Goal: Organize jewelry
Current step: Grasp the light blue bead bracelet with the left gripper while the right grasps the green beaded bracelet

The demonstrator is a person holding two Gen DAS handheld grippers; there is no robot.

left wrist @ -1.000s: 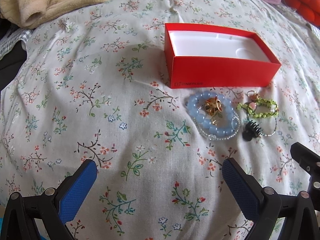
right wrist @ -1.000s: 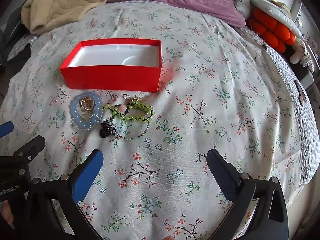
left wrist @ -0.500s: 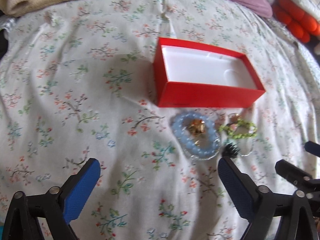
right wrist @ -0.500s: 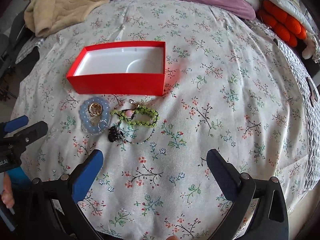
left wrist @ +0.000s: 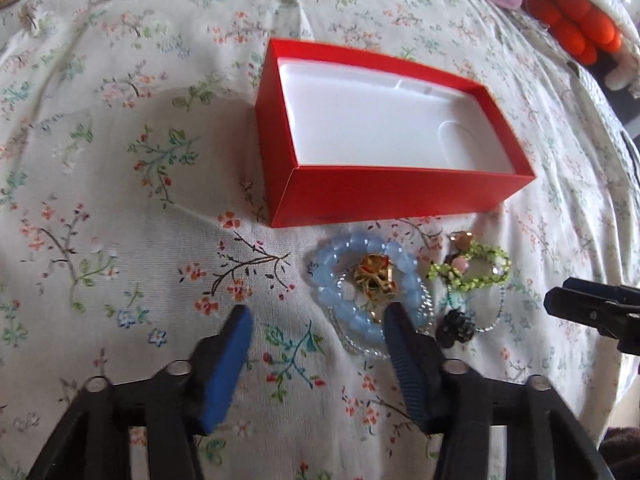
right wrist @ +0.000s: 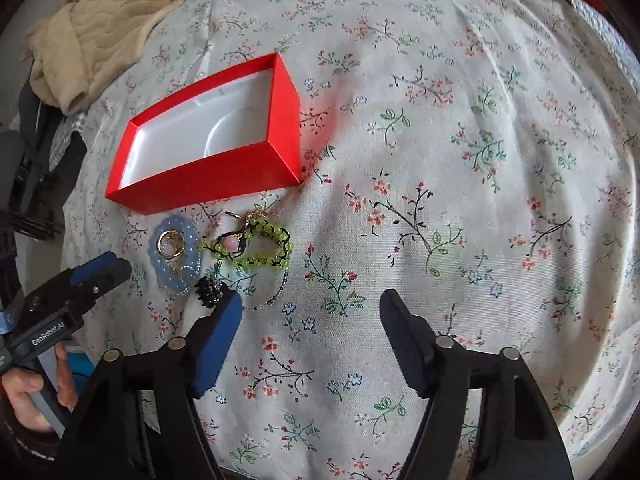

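box point(left wrist: 396, 196) behind bracelets point(left wrist: 368, 280) | clip point(left wrist: 454, 328) seemingly nearest

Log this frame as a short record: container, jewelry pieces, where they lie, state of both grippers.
surface: floral bedsheet
container: open red cardboard box with white liner, nothing in it
jewelry: pale blue bead bracelet ringing a gold ring; green beaded bracelet; small black spiky clip
location: all on the sheet just in front of the box, none inside
left gripper: jaws just been closing, nothing pressed between them
right gripper: jaws just been closing, only sheet between them
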